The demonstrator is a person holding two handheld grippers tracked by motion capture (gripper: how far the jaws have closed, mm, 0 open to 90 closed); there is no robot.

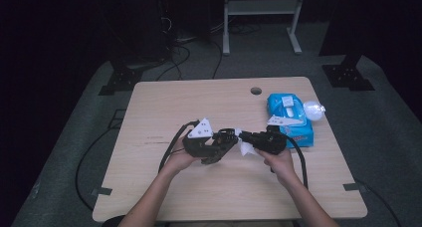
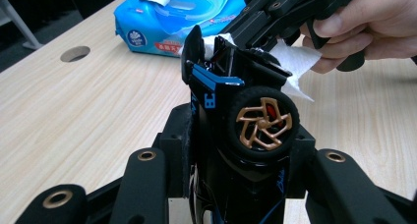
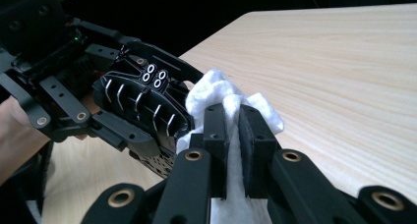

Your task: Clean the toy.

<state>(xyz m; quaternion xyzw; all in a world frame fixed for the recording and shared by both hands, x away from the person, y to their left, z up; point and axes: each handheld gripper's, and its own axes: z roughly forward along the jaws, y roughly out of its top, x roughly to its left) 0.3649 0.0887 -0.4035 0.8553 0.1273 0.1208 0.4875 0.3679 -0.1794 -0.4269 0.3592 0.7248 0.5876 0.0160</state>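
Note:
My left gripper (image 1: 219,141) is shut on a black toy car (image 2: 246,86) with blue trim and a bronze-spoked wheel (image 2: 264,122), holding it above the table's middle. The jaws clamp the car's sides, so its body points away from the hand. My right gripper (image 3: 233,117) is shut on a crumpled white wipe (image 3: 221,94). It presses the wipe against the car's ribbed black end (image 3: 140,108). From above, the right gripper (image 1: 249,136) meets the car from the right, with the wipe (image 1: 246,148) hanging beneath.
A blue pack of wet wipes (image 1: 290,118) lies at the table's right, with a clear plastic ball (image 1: 313,109) beside it. A cable hole (image 1: 256,91) sits near the far edge of the wooden table (image 1: 164,97). Cables trail from both grippers.

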